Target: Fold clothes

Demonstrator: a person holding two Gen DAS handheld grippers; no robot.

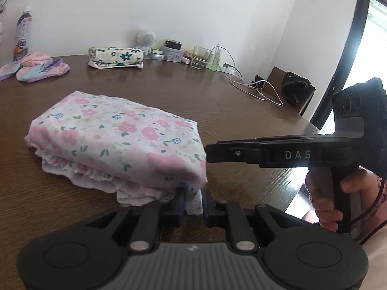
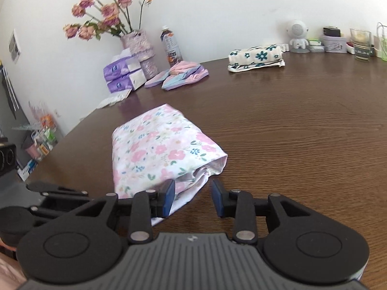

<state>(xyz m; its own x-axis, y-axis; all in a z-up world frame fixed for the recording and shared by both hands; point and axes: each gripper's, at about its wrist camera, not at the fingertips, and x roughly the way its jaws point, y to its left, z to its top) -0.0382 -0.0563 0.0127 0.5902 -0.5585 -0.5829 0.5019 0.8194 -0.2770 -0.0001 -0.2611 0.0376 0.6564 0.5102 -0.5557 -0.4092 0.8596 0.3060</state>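
Two grippers sit at the near edge of a folded pink floral garment (image 1: 116,142) lying on the brown table (image 1: 241,101). In the left wrist view the left gripper (image 1: 193,200) has its jaws parted with a loose corner of the cloth between them, the pads not pressing it. The right gripper (image 2: 193,198) stands spread in its own view; cloth lies against its left pad, bare table under the gap. A hand (image 1: 333,198) at 4 o'clock holds its handle. At 11 o'clock from the garment lies a pink and purple pile (image 1: 33,68), at 12 o'clock a folded blue-flowered cloth (image 1: 116,56).
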